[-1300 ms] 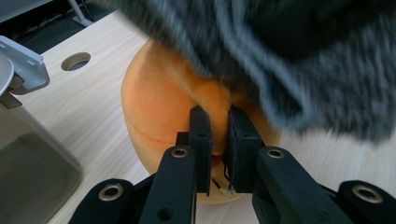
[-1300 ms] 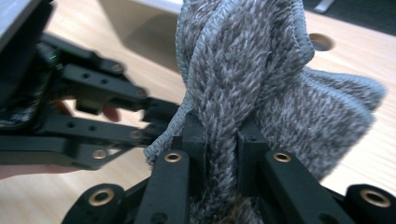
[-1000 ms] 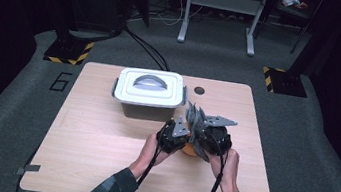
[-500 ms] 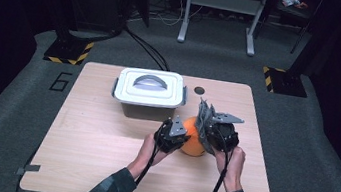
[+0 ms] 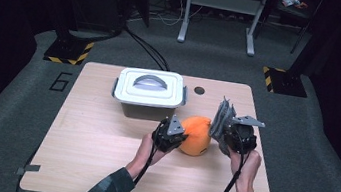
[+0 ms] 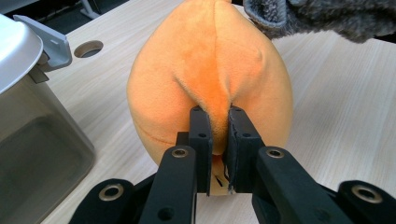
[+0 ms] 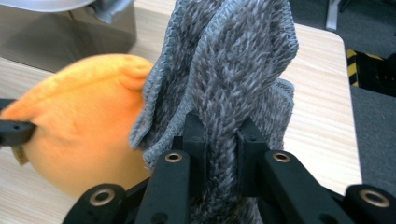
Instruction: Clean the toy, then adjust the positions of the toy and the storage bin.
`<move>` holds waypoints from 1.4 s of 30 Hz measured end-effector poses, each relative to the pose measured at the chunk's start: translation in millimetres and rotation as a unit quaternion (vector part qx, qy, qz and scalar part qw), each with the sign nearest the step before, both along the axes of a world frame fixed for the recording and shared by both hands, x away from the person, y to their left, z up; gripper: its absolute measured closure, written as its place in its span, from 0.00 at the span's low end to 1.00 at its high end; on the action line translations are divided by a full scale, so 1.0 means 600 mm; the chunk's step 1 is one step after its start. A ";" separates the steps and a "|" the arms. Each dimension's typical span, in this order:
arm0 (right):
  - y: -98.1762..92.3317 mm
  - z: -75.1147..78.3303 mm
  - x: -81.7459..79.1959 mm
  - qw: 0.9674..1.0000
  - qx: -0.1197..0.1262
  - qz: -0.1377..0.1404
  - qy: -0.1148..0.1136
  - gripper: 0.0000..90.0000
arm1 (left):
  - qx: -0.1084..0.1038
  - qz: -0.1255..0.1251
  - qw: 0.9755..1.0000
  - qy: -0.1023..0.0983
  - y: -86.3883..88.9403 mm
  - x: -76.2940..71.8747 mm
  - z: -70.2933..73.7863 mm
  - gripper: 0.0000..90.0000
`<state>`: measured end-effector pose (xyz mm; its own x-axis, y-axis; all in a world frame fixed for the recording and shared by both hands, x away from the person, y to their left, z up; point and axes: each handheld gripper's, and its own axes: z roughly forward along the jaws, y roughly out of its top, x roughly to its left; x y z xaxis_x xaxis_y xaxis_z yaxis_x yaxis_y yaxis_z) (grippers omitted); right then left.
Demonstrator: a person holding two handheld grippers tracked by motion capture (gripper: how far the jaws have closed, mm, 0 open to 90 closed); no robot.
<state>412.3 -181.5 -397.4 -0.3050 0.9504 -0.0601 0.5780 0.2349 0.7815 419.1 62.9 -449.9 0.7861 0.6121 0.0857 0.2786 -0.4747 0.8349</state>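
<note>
An orange plush toy point(image 5: 195, 135) lies on the wooden table, round and soft point(image 6: 210, 79). My left gripper point(image 5: 173, 133) is shut on a pinched fold of its fabric point(image 6: 217, 133) at its left side. To the toy's right, my right gripper point(image 5: 227, 129) is shut on a grey knitted cloth point(image 5: 221, 117), which stands bunched up between the jaws point(image 7: 224, 84). In the right gripper view the orange plush toy point(image 7: 79, 135) sits just left of the cloth, which touches its edge.
A white-lidded plastic box point(image 5: 149, 92) with a grey handle stands behind the toy, its clear wall point(image 6: 37, 149) close to my left gripper. A round hole point(image 5: 199, 90) marks the table point(image 5: 77, 133) behind the toy.
My right gripper has pulled the grey cloth off to the right, away from the left gripper, uncovering the orange toy. The left gripper has stayed put.
</note>
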 end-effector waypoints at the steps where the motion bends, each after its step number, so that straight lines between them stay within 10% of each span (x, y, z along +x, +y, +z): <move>1: -0.003 -0.001 -0.001 1.000 -0.002 -0.002 0.002 0.87 | 0.000 0.001 1.000 0.000 0.000 0.000 0.000 0.91; 42: -0.035 -0.100 -0.125 0.990 0.057 0.037 0.122 0.84 | -0.005 0.016 1.000 0.004 0.000 0.005 0.001 0.91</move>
